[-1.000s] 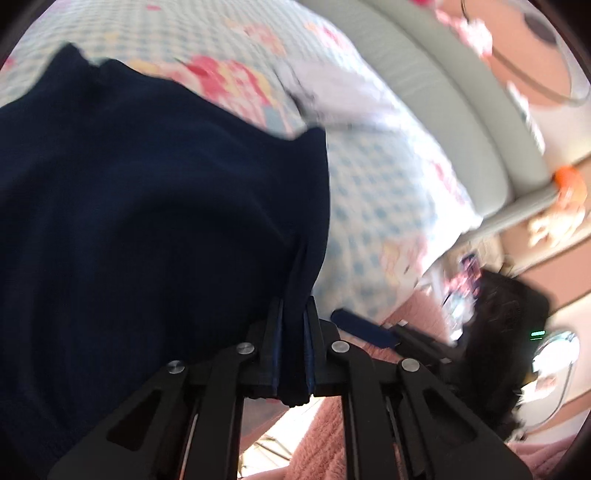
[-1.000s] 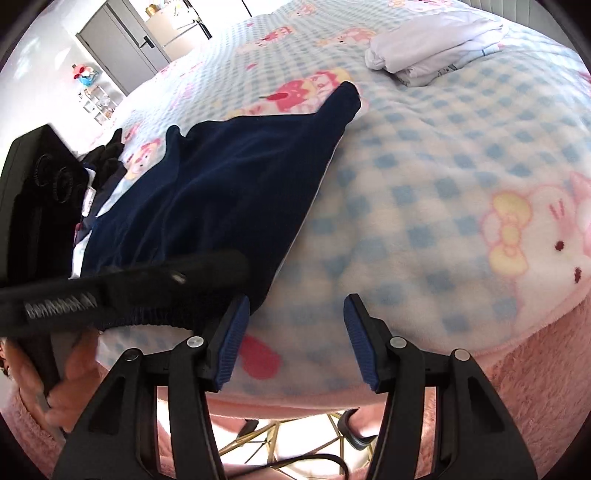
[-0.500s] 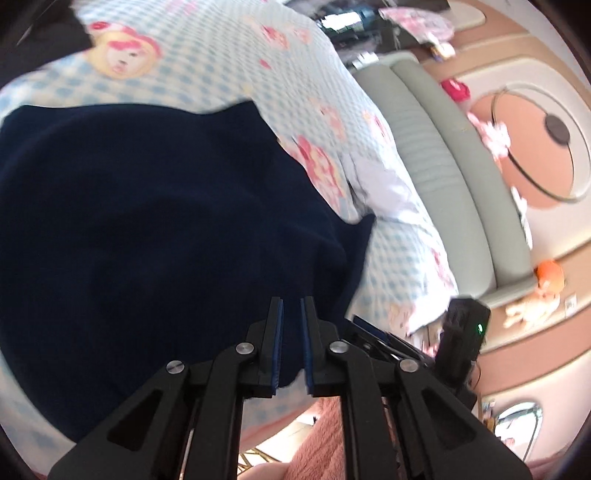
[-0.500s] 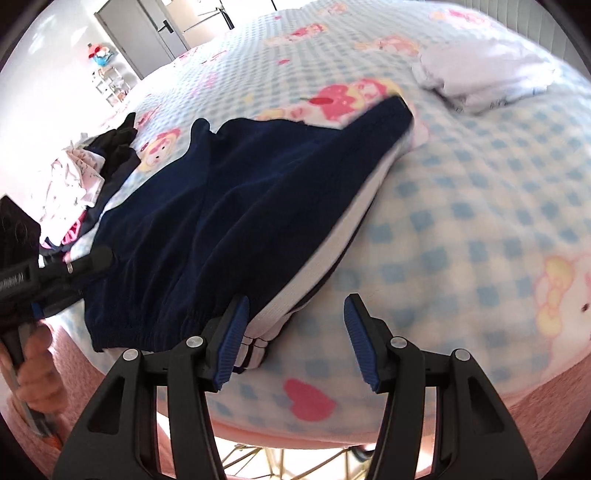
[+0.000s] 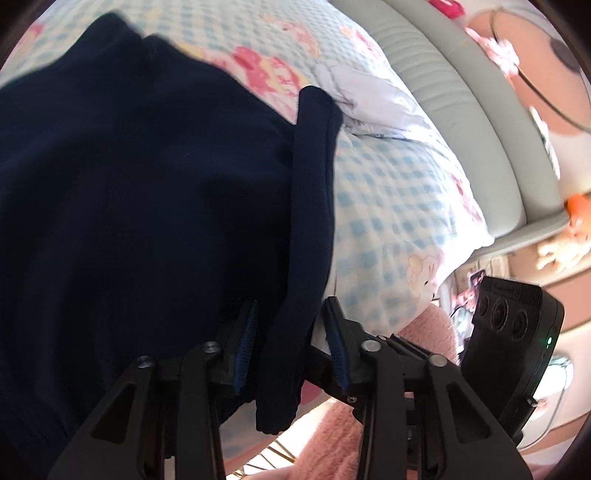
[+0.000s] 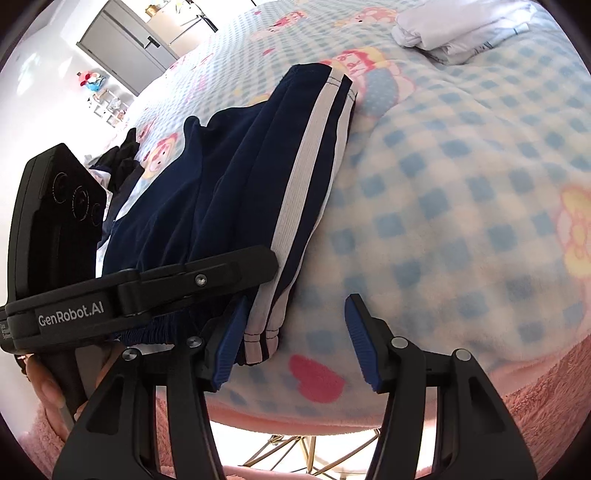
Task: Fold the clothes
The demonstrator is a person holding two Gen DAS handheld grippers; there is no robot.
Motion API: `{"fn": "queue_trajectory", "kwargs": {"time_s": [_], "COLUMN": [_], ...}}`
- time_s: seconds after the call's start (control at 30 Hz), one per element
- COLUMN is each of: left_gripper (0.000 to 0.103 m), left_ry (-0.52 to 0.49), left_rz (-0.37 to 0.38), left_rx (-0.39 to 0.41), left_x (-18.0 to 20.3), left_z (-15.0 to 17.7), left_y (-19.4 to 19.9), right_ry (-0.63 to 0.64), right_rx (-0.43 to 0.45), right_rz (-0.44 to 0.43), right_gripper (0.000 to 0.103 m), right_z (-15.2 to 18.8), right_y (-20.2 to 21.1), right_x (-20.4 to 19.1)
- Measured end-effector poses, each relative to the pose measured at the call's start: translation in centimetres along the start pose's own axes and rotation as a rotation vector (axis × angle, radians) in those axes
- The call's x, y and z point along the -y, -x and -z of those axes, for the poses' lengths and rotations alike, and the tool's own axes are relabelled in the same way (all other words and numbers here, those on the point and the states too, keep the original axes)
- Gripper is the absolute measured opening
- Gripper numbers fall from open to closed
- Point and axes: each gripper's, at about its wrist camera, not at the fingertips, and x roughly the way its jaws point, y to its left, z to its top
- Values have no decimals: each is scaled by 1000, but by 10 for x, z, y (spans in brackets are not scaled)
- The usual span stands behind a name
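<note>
Navy trousers (image 6: 236, 184) with a white side stripe lie folded lengthwise on the blue-checked blanket (image 6: 461, 206), their waistband at the near bed edge. The same trousers (image 5: 129, 203) fill the left of the left wrist view. My left gripper (image 5: 291, 347) is open, and the folded navy edge runs loose between its spread fingers. From the right wrist view the left gripper's body (image 6: 147, 288) crosses over the waistband. My right gripper (image 6: 295, 343) is open just off the bed edge, its left finger (image 6: 229, 343) beside the striped waistband corner, gripping nothing.
A folded pale garment (image 6: 461, 29) rests further up the bed, also the pale garment (image 5: 369, 99) beside the grey-green headboard (image 5: 480, 110). Dark clothes (image 6: 122, 162) are piled at the far left. The right gripper's camera body (image 5: 513, 332) sits at the lower right.
My left gripper was shut on the navy cloth and has now opened, dropping the fold onto the bed. The trousers went from spread wide to a narrower fold showing the white stripe.
</note>
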Motion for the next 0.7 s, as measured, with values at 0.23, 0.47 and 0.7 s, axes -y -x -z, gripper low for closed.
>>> {"fn": "queue_trajectory", "kwargs": {"time_s": [0.23,0.47,0.7], "left_gripper": [6,6,6], "left_ry": [-16,0,138], "left_rz": [7,-59,-159], "left_rx": [151,396,462], "left_x": [-3,-38,-104], "left_z": [-6,8,46], "left_y": [54,157,197], "right_ry": [52,158,280], "right_rx": [26,63,2], "right_rz": [-26,-43,-94], "right_gripper": [56,63,65], "right_z": [-6,-12,-5], "right_y": [8,16,-6], "right_x": [-14,-42,-81]}}
